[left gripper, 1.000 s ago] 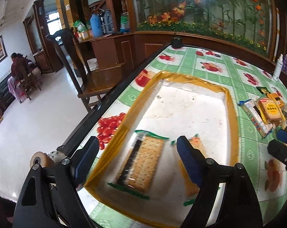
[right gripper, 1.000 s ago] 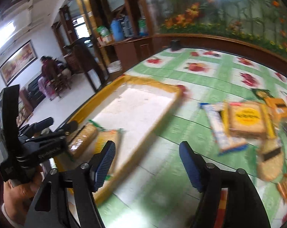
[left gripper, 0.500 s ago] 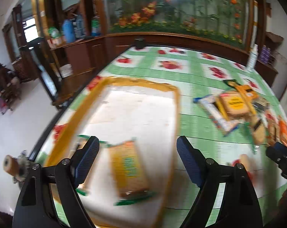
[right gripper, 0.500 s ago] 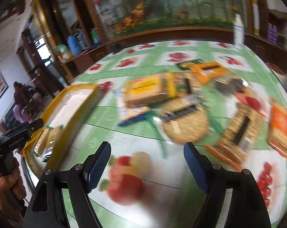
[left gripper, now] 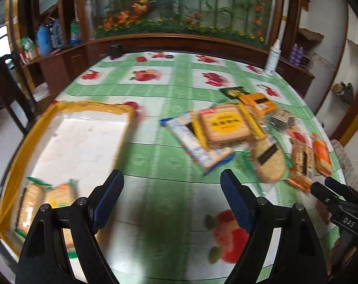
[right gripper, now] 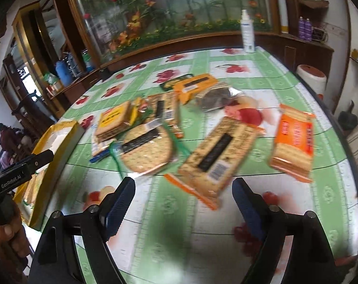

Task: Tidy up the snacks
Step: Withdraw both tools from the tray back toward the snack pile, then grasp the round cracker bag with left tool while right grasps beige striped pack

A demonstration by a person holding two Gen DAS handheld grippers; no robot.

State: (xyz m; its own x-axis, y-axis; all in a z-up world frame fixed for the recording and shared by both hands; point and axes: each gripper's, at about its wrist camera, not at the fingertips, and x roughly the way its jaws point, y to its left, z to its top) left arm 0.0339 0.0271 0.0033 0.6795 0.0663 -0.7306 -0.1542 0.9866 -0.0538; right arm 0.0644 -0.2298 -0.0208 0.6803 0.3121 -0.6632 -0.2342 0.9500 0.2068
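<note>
Black "GenRobot.AI" lettering marks the left gripper (right gripper: 24, 165); both grippers' fingers (right gripper: 118, 203) gape wide, holding nothing.

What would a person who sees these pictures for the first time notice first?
Probably the heap of snack packets spread over the green fruit-patterned tablecloth, with an orange cracker packet lying apart at the right. Next, the yellow-rimmed tray at the table's left edge, holding two cracker packets in its near corner. Both the left hand-held gripper and the right hand-held gripper hang open and empty above the cloth.
</note>
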